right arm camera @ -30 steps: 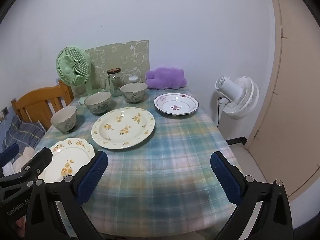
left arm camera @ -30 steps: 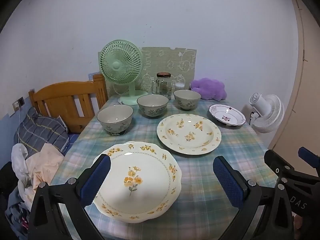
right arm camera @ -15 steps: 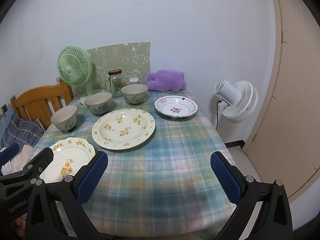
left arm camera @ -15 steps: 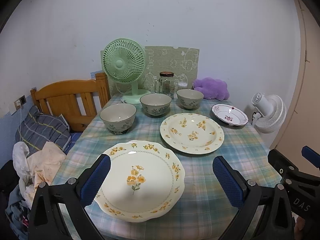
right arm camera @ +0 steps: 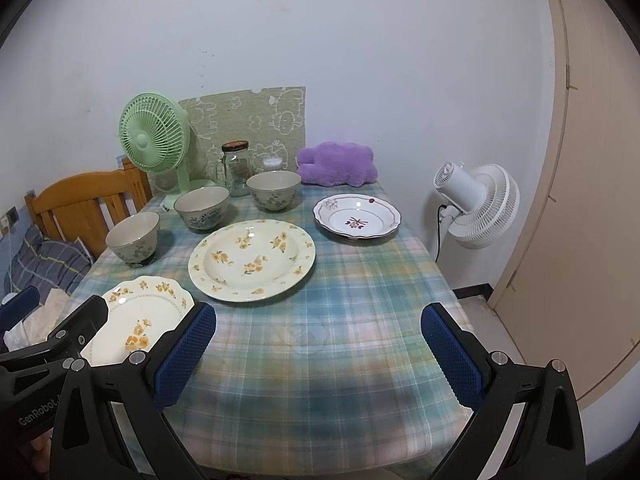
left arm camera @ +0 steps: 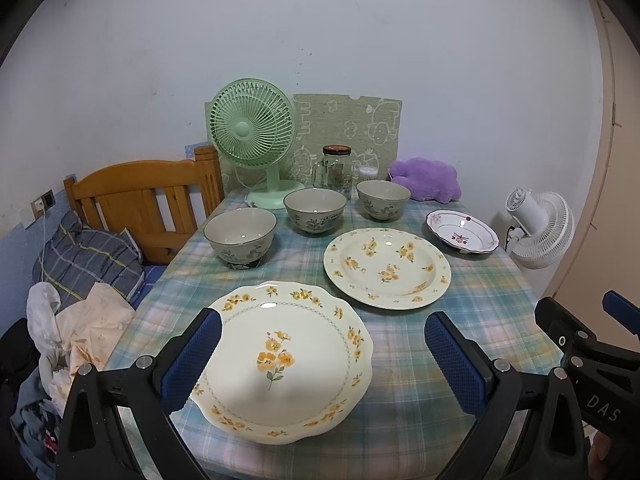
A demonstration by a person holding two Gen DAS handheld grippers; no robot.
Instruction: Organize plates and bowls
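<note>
On the plaid tablecloth [right arm camera: 340, 320] a scalloped plate with yellow flowers [left arm camera: 280, 356] [right arm camera: 140, 320] lies at the front left. Behind it sit a round deep plate with yellow flowers [left arm camera: 386, 266] [right arm camera: 252, 260] and a small white plate with a maroon flower [left arm camera: 462, 236] [right arm camera: 356, 216]. Three grey-green bowls [left arm camera: 240, 236] [left arm camera: 315, 210] [left arm camera: 383, 199] stand in a slanted row further back. My left gripper [left arm camera: 322, 328] hovers open over the scalloped plate's near part and holds nothing. Over the bare front of the cloth, my right gripper [right arm camera: 318, 316] is open and empty.
A green desk fan [left arm camera: 252, 132], a glass jar [left arm camera: 336, 168], a purple cushion [left arm camera: 426, 178] and a green mat board [left arm camera: 348, 128] line the back wall. A white fan [right arm camera: 476, 204] stands right of the table. A wooden headboard [left arm camera: 140, 192] and bedding [left arm camera: 84, 256] are on the left.
Both views have drifted slightly, with the dishes a touch further off. No dish has moved, and both grippers have stayed open.
</note>
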